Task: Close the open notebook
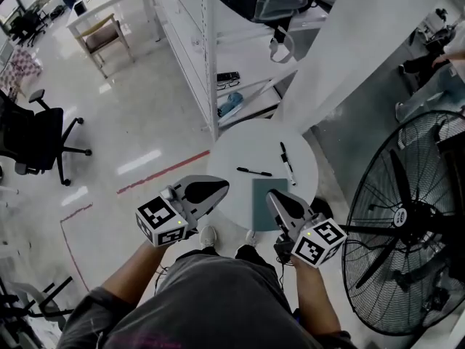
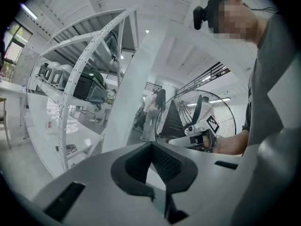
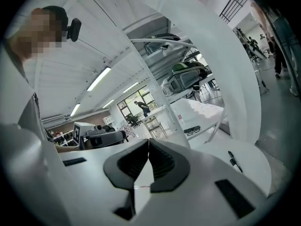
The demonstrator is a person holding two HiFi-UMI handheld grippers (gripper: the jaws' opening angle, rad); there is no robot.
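Head view: the round white table (image 1: 232, 151) stands in front of the person, and the notebook (image 1: 263, 198) lies flat toward its 5 o'clock edge. It shows as one grey-green rectangle, so I judge the cover is already down. One pen (image 1: 254, 171) lies near the table's middle and a second pen (image 1: 287, 164) toward 2 o'clock. The left gripper (image 1: 218, 187) is at the notebook's 9 o'clock, off its cover. The right gripper (image 1: 272, 195) overlaps its 4 o'clock corner; whether it touches cannot be told from here. A big fan (image 1: 410, 224) stands at the table's 4 o'clock.

Left gripper view: the left gripper (image 2: 151, 145) has its jaws together with nothing between them. It points almost level across the room, with the right gripper (image 2: 200, 135) at 2 o'clock before the fan (image 2: 197, 112).

Right gripper view: the right gripper (image 3: 148, 141) is likewise closed tip to tip and empty. The table (image 3: 254, 166) and a pen (image 3: 233, 160) are at 4 o'clock; the notebook is hidden below the gripper body.

What seems left is a clean finish. Keep both pairs of jaws closed and draw away upward so nothing drags the cover. If the cover lifts, press its free edge flat with a closed tip, steering clear of the pens.
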